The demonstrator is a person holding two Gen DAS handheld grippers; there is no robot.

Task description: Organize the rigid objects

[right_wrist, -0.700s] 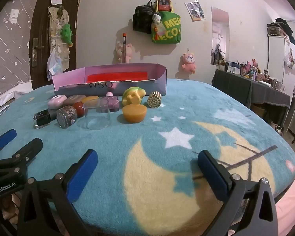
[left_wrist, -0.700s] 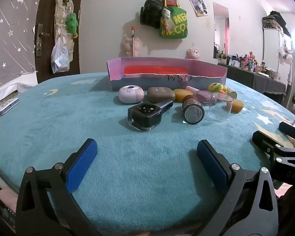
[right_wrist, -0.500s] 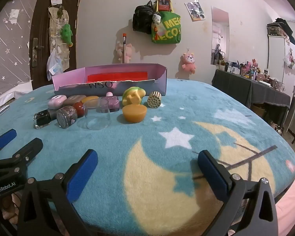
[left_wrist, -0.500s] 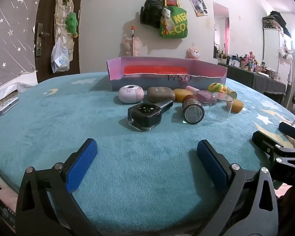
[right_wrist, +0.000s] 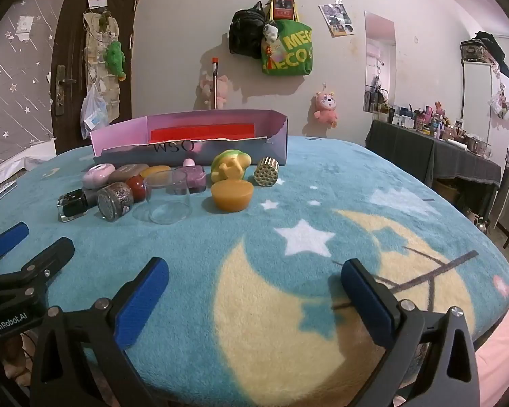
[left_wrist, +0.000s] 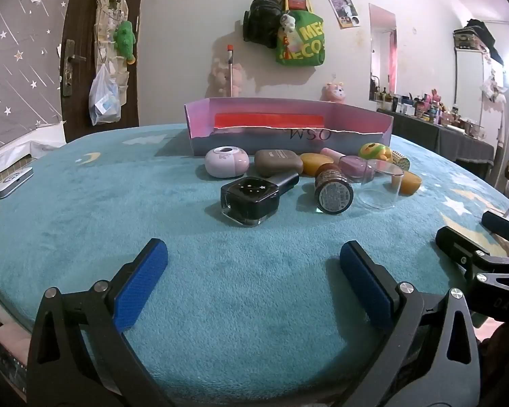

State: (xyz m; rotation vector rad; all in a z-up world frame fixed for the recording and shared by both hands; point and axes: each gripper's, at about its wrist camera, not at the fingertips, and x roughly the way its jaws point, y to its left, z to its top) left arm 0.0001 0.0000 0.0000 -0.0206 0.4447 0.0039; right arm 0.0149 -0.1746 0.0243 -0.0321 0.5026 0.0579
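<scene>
Hovering with fingers spread wide over the teal blanket (right_wrist: pixel 322 176), left gripper (left_wrist: pixel 253 257) and right gripper (right_wrist: pixel 254 276); purple bottle (right_wrist: pixel 190 178) half-hidden behind clear glass (right_wrist: pixel 168 196), possibly nail polish.

From where I stand, the red jar (right_wrist: pixel 137 187) is mostly hidden behind the glitter bottle (right_wrist: pixel 115 200) and the clear glass cup (right_wrist: pixel 168 196). The purple block (right_wrist: pixel 194 178) shows only through and beside that cup. The pink box (left_wrist: pixel 288 129) has its floor screened by its own front wall; whether anything lies inside beyond the red strip cannot be told. The bottles on the dark side table (right_wrist: pixel 434 125) are too small to name. The silver case (left_wrist: pixel 13 183) sits near the blanket's left edge, its label unreadable. The print on the glitter bottle's base is blurred.
</scene>
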